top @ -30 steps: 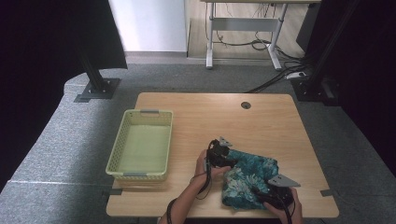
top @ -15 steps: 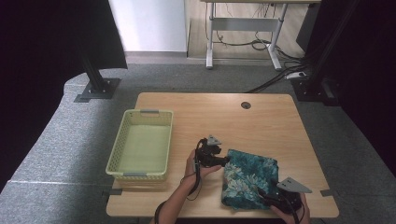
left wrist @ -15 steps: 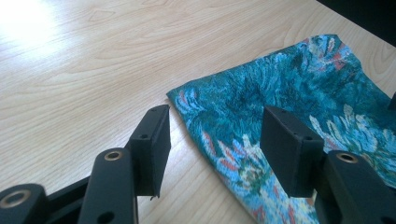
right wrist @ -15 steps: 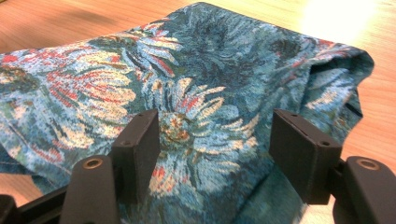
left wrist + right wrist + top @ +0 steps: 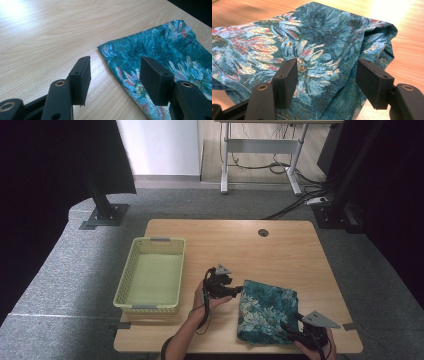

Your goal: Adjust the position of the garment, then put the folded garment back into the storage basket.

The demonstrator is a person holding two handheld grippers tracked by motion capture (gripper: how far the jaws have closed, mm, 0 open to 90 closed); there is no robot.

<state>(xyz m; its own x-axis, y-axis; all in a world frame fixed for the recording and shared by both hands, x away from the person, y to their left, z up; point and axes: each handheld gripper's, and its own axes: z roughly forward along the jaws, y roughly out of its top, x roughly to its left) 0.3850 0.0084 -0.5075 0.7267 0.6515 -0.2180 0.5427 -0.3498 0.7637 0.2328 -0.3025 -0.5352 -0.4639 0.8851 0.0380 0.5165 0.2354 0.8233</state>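
Observation:
A teal cloth with a floral print [image 5: 267, 312] lies folded on the front right of the wooden table [image 5: 280, 250]. My left gripper [image 5: 238, 290] hovers just off the cloth's left upper corner, held from below by a hand. In the left gripper view the left gripper [image 5: 115, 77] is open, with bare wood and the cloth's edge [image 5: 160, 50] between the jaws. My right gripper [image 5: 287, 326] sits at the cloth's front right corner. In the right gripper view the right gripper [image 5: 327, 80] stands open over the cloth [image 5: 312, 37], gripping nothing.
A pale green plastic basket [image 5: 152, 275] stands on the table's left side, nothing in it. A cable hole [image 5: 263, 232] is near the far edge. Black stands and a desk frame are on the floor beyond the table.
The cloth was rumpled under both grippers and now lies flatter and folded. My left gripper has drawn back off it to the left, and my right gripper has pulled back toward the front right corner.

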